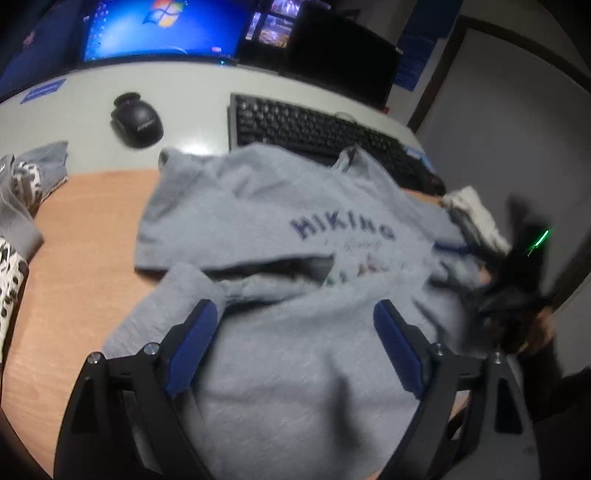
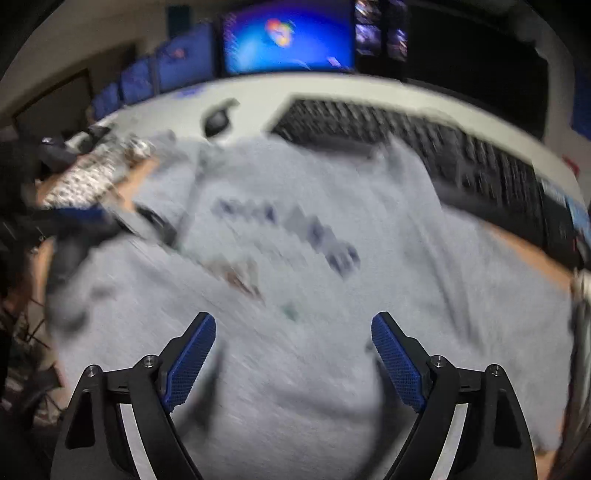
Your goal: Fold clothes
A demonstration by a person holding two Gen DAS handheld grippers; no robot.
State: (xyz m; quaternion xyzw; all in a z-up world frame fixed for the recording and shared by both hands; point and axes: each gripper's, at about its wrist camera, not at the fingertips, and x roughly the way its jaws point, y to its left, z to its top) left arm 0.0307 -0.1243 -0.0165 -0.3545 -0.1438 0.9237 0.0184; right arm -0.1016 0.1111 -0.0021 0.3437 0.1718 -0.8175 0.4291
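A grey T-shirt (image 1: 258,206) with dark "HIKING" print lies on the wooden table (image 1: 85,240), its near part folded over the lower print. My left gripper (image 1: 295,314) is open and empty just above the near fold. The right wrist view is blurred; the same shirt (image 2: 332,206) fills it, and my right gripper (image 2: 293,325) is open and empty above the cloth. The right gripper also shows at the shirt's right edge in the left wrist view (image 1: 517,280). The left gripper shows at the left in the right wrist view (image 2: 74,225).
A black keyboard (image 1: 325,136) and a black mouse (image 1: 138,123) lie on the white desk behind the shirt. Monitors (image 1: 162,29) stand at the back. Grey and leopard-print clothes (image 1: 22,184) lie at the left. A white cloth (image 1: 476,214) lies at the right.
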